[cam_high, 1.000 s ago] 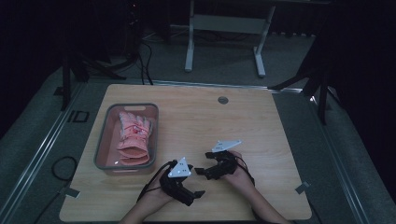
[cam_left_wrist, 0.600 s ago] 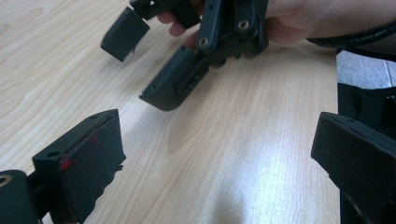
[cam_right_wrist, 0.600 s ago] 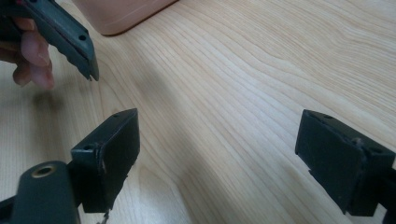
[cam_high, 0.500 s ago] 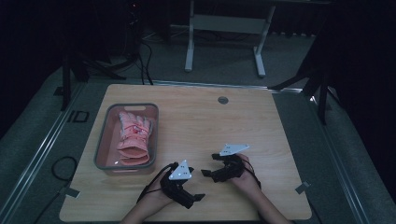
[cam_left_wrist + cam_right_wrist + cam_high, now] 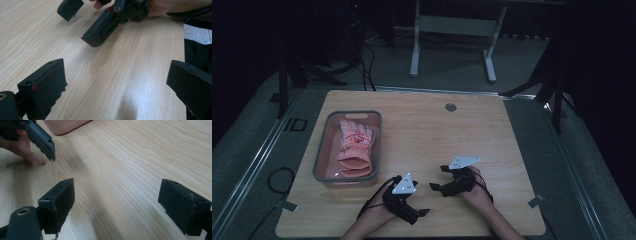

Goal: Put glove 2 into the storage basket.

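A grey bin (image 5: pixel 323 150) at the table's left holds pink gloves (image 5: pixel 356 147). My left gripper (image 5: pixel 418 212) rests near the front edge, right of the bin's near corner. It is open, with bare wood between its jaws (image 5: pixel 117 85). My right gripper (image 5: pixel 438 178) lies just to its right, pointing left. It is also open over bare wood (image 5: pixel 117 200). The two grippers face each other closely: the right gripper (image 5: pixel 105 27) shows in the left gripper view, and a left gripper jaw with a finger (image 5: pixel 30 155) beside it shows in the right gripper view.
The wooden table (image 5: pixel 492 140) has a small round grommet (image 5: pixel 450 107) near its far edge. The bin's pinkish corner (image 5: pixel 67 125) appears at the top of the right gripper view. A metal stand (image 5: pixel 452 30) stands on the floor beyond the table.
My right gripper has shifted slightly to the right and toward the front edge. The left gripper has hardly moved.
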